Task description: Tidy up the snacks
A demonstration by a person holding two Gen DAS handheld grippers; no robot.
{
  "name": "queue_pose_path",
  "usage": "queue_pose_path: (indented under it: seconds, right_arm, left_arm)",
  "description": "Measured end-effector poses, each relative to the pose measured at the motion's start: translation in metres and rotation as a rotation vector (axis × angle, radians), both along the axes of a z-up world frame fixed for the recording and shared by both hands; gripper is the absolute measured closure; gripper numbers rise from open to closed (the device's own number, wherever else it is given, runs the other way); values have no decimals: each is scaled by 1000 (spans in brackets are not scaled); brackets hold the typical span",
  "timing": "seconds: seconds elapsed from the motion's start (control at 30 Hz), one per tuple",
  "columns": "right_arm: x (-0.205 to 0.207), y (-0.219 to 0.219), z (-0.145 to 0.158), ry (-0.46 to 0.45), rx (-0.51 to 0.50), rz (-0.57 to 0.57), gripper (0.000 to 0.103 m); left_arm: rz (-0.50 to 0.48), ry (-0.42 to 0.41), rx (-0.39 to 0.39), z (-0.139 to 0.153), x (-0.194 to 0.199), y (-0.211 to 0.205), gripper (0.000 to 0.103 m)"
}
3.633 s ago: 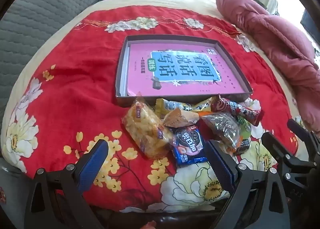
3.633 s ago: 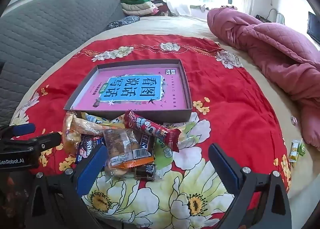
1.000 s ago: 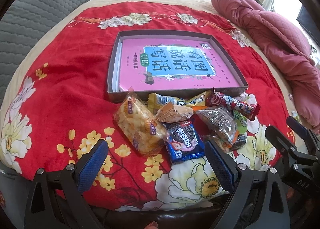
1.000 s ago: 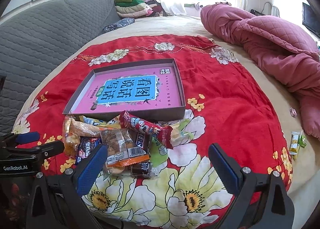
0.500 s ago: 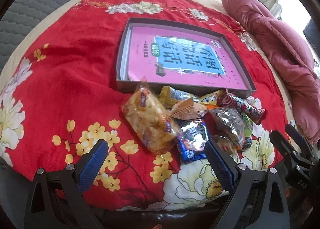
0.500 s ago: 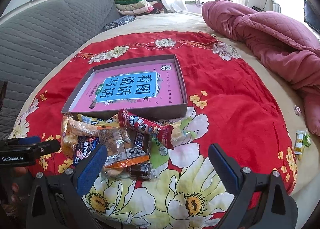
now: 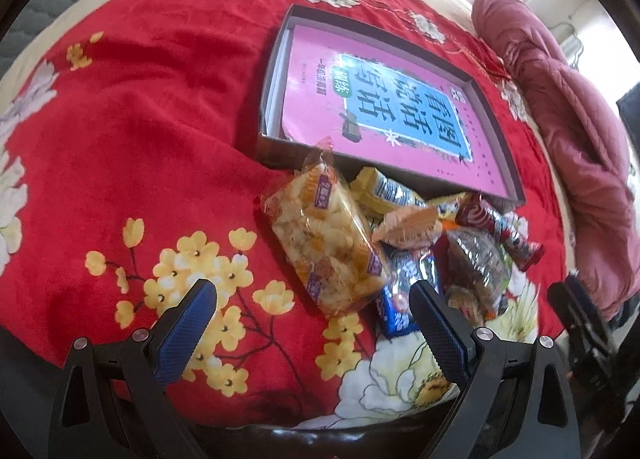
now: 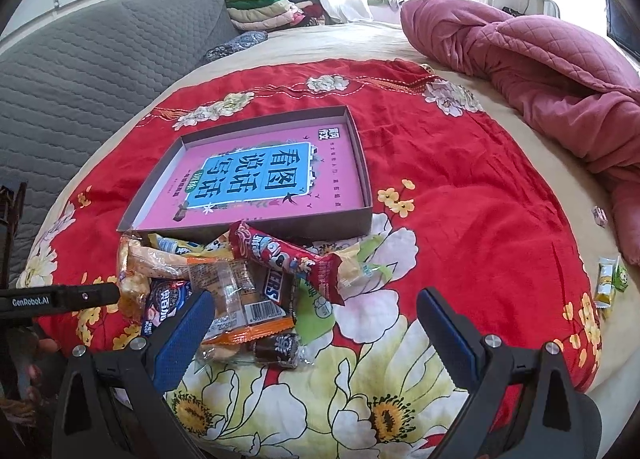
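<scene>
Red floral bedspread (image 8: 460,187) covers the bed, carrying a shallow grey box (image 8: 362,163) with a pink book (image 8: 260,183) lying flat inside. Just before its near wall sits the snack pile (image 8: 240,279); a red bar (image 8: 288,255) lies across the top, long axis slanting right and nearer. Lower packets are partly hidden. Left tongs (image 7: 312,319) and right tongs (image 8: 314,323) hover apart, holding nothing.
</scene>
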State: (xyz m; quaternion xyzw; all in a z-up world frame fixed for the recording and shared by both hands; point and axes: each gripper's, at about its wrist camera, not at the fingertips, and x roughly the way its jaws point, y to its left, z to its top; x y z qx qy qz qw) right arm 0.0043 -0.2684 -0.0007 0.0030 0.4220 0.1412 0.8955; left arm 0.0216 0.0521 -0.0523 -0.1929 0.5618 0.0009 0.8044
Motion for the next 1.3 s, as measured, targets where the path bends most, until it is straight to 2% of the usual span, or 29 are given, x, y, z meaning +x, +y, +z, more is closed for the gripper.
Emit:
queue_pose_path:
  seconds: [0.23, 0.53, 0.6, 0.77, 0.8, 0.83, 0.97, 1.1, 1.3]
  right_arm:
    - [6, -3, -4, 2, 7, -11, 2]
    - [13, -2, -9, 7, 1, -11, 2]
    - [16, -3, -11, 7, -1, -15, 2]
    - [25, -3, -16, -4, -39, -10, 2]
    - [27, -2, -17, -10, -51, 0, 2]
    - [29, 0, -19, -15, -66, 16, 2]
    - [37, 7, -24, -25, -99, 84, 2]
    - [38, 22, -26, -81, -183, 167, 6]
    - [40, 43, -34, -135, -310, 268, 25]
  left_arm:
    - [36, 25, -79, -13, 9, 8, 6]
    - [22, 22, -93, -20, 19, 5, 7]
    - [16, 16, -84, -21, 21, 3, 12]
    - [9, 7, -80, -23, 23, 3, 15]
    - [8, 6, -80, -24, 23, 3, 21]
    - [4, 3, -85, -24, 24, 4, 22]
    - [-1, -4, -90, -24, 24, 4, 24]
    - [-9, -11, -91, -24, 25, 3, 27]
    - [-14, -14, -98, -24, 26, 3, 29]
